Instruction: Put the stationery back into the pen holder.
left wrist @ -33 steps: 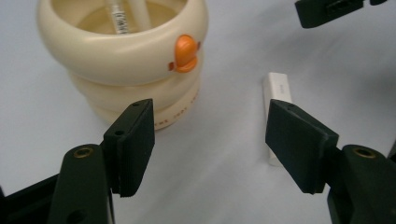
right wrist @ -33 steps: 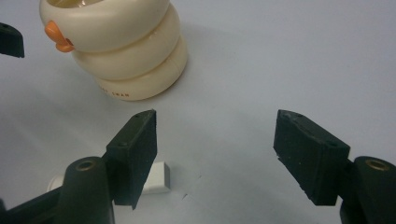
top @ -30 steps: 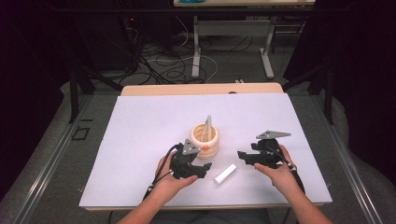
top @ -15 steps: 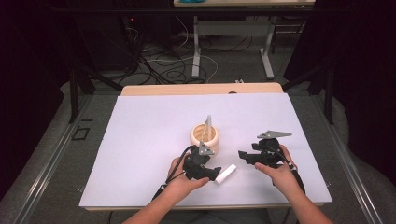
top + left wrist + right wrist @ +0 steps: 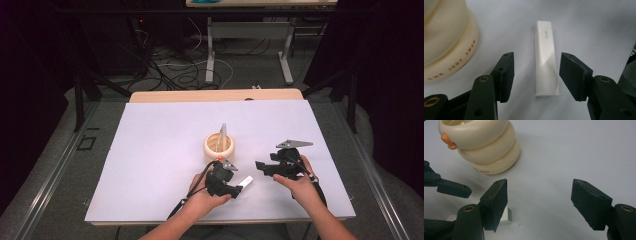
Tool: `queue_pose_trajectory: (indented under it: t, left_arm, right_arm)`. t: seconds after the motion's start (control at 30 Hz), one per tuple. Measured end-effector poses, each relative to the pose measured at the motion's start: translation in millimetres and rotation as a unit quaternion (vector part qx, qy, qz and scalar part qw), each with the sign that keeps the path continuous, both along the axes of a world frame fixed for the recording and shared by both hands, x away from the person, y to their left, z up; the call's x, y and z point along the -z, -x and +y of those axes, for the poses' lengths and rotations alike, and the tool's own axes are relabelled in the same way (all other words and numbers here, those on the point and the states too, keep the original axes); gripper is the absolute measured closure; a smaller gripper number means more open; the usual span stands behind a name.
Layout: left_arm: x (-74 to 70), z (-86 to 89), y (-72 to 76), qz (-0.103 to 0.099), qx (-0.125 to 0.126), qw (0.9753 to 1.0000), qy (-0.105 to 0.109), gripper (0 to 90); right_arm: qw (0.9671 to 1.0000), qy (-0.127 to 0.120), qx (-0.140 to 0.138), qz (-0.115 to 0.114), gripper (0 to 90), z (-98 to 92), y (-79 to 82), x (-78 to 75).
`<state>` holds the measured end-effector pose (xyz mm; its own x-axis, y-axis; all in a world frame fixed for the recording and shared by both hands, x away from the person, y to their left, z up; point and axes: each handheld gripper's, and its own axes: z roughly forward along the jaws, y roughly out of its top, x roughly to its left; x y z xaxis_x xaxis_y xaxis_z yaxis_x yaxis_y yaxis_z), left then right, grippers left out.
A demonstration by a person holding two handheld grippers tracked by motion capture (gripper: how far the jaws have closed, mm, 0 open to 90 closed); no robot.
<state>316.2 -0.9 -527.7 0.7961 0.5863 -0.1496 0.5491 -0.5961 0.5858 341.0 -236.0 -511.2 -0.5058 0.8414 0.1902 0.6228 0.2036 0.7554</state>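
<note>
A small white flat stick (image 5: 245, 182) (image 5: 546, 60) lies on the white table cover (image 5: 160, 135). My left gripper (image 5: 238, 188) (image 5: 536, 75) is open, one jaw on each side of the stick's near end and neither touching it. A cream ringed holder (image 5: 219, 145) (image 5: 446, 37) (image 5: 484, 147) stands just behind, with a grey tool (image 5: 223, 132) upright in it. My right gripper (image 5: 260, 165) (image 5: 539, 200) hangs open and empty to the right of the stick, facing the holder. The stick's end (image 5: 505, 216) peeks out behind its left jaw.
The left gripper's jaw (image 5: 454, 188) reaches in at the left of the right gripper view. An orange knob (image 5: 447, 141) sticks out of the holder's top ring. Table legs and cables (image 5: 200, 65) lie on the floor beyond the table's far edge (image 5: 215, 96).
My left gripper has slid right and nearer the front edge, from beside the holder to the white stick, which now lies between its jaws. The right gripper has stayed put.
</note>
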Motion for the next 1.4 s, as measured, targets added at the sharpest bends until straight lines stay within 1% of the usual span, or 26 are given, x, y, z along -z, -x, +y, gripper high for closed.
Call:
queue_pose_trajectory:
  t: [0.03, 0.17, 0.3, 0.47, 0.6, 0.7, 0.77, 0.97, 1.2, 1.4]
  left_arm:
    - [1.7, -1.4, 0.6, -0.002, -0.006, 1.0, 0.002, 46.7]
    - [4.7, -4.9, 1.4, 0.01, 0.0, 1.0, 0.0, 49.3]
    - [7.4, -8.3, 3.5, 0.005, 0.002, 1.0, -0.004, 51.5]
    - [8.9, -9.5, 4.5, 0.006, 0.002, 1.0, -0.006, 54.8]
    - [10.0, -10.7, 5.0, 0.014, 0.005, 0.9998, -0.013, 56.9]
    - [12.5, -12.2, 6.0, 0.017, 0.007, 0.9996, -0.019, 59.1]
    - [12.9, -12.6, 7.0, 0.011, 0.006, 0.9997, -0.023, 60.4]
    - [12.6, -12.5, 6.6, 0.011, 0.004, 0.9996, -0.026, 66.0]
    - [11.9, -12.8, 6.3, 0.014, 0.005, 0.9995, -0.029, 66.6]
    - [11.2, -12.6, 5.8, 0.015, 0.003, 0.9995, -0.028, 67.1]
  right_arm:
    - [1.0, 0.0, 0.0, 0.0, 29.2, -0.1, -0.1, 0.1]
    - [1.0, 0.001, 0.0, 0.001, 29.2, -0.3, -0.6, 0.6]
    - [1.0, 0.001, -0.001, 0.002, 29.2, -0.2, -0.5, 1.0]
    - [1.0, 0.0, -0.001, 0.004, 29.1, -0.5, -0.9, 1.6]
    - [1.0, 0.0, 0.0, 0.001, 29.2, -0.8, -1.1, 1.2]
    - [1.0, 0.0, 0.0, 0.003, 29.1, -0.4, -0.7, 1.4]
    - [1.0, 0.0, 0.0, 0.004, 29.1, -0.4, -0.7, 1.4]
    - [1.0, 0.0, -0.001, 0.003, 29.1, -0.3, -1.2, 2.0]
    - [1.0, -0.002, 0.001, 0.004, 29.2, -0.3, -1.1, 1.8]
    - [1.0, -0.001, 0.001, 0.002, 29.1, -0.8, -1.1, 1.6]
